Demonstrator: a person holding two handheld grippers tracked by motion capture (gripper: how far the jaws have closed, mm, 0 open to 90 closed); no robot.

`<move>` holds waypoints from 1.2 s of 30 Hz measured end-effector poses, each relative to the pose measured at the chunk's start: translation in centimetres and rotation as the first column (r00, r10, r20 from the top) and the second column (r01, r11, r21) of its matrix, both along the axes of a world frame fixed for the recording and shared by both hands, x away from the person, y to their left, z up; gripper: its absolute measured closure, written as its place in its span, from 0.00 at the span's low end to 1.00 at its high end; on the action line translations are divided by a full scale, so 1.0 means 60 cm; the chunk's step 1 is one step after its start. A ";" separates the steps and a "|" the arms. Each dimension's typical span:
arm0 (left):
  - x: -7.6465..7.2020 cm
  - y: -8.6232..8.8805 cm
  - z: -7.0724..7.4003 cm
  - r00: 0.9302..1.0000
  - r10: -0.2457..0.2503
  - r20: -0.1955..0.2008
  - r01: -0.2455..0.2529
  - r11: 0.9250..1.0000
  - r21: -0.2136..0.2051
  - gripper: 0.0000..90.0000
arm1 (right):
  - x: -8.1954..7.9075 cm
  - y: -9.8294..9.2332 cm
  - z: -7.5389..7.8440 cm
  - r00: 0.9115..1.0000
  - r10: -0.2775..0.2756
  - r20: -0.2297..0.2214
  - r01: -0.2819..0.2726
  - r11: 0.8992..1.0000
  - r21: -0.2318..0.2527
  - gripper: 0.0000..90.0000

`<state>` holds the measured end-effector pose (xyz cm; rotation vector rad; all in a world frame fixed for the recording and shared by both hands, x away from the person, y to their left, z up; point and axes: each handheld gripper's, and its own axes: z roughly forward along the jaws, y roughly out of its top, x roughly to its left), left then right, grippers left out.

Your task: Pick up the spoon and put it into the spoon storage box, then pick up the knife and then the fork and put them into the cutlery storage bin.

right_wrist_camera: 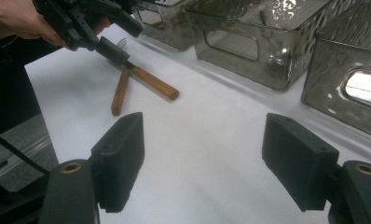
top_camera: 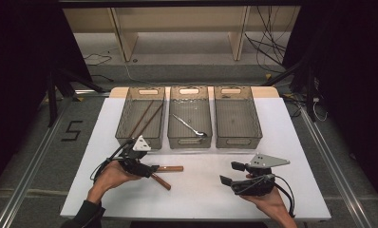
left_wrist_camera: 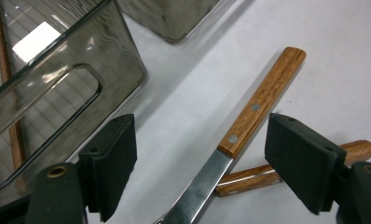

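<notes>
Right gripper (right_wrist_camera: 203, 161) over bare white table (right_wrist_camera: 211, 140), jaws wide apart, nothing between the pads.

Ahead and to the left lay two wooden-handled utensils (right_wrist_camera: 146, 81), handles crossed. The left gripper (right_wrist_camera: 106, 39), held in a hand (right_wrist_camera: 16, 21), hung over their near ends, fork tines just visible beside it. Ahead and to the right stood clear smoky bins (right_wrist_camera: 249, 37) in a row, cut-out handles facing the gripper. Floor rail showed low at left.

Grey floor (top_camera: 30, 156) (marked "5"), wooden shelf (top_camera: 177, 28), dark walls (top_camera: 16, 71)
</notes>
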<state>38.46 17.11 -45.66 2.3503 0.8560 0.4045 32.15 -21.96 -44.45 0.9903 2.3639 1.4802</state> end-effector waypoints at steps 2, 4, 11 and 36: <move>0.002 -0.003 0.000 1.000 -0.007 -0.010 0.007 1.000 0.012 0.29 | -0.001 -0.002 -0.001 1.000 -0.001 -0.002 0.001 1.000 0.000 0.33; 0.005 -0.006 0.000 1.000 -0.013 -0.017 0.014 1.000 0.026 0.29 | -0.003 -0.003 -0.002 1.000 -0.003 -0.004 0.003 1.000 0.002 0.33; 0.009 -0.014 -0.004 0.997 -0.039 -0.062 0.043 0.997 0.070 0.29 | -0.005 -0.008 -0.004 1.000 -0.006 -0.003 0.006 1.000 0.001 0.32; 0.030 -0.049 -0.012 0.978 -0.130 -0.166 0.163 0.964 0.209 0.47 | -0.007 -0.013 -0.004 1.000 -0.013 -0.003 0.013 1.000 0.004 0.32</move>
